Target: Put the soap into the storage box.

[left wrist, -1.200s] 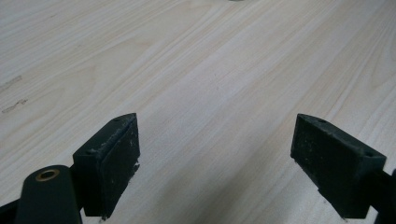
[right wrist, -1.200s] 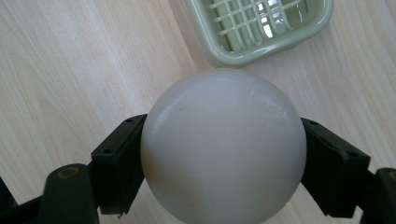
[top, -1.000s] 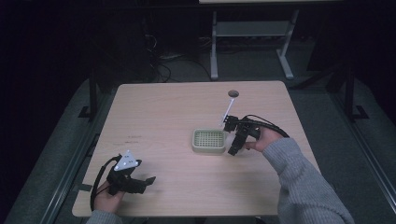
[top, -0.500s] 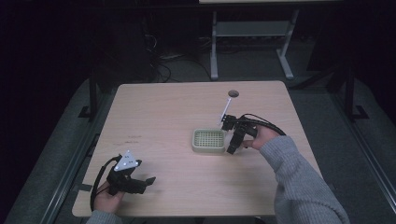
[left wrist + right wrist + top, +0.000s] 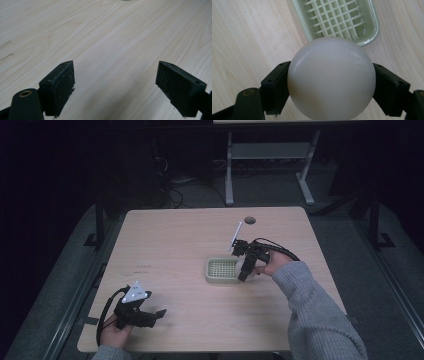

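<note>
- While clamped between the right gripper (image 5: 329, 85) jaws, white ball (image 5: 331, 77) hanging just above the green basket (image 5: 222, 271) at its right-edge end.
- Basket toward the desk (image 5: 170, 250) right edge; drop lies slightly leftward.
- Left gripper (image 5: 122, 82) agape, empty, near the front-left corner.

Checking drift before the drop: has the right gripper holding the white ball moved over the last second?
Cannot tell. The right gripper holding the smooth white ball sits at the pale green slotted tray's right edge, as before; any shift is too slight to judge.
</note>
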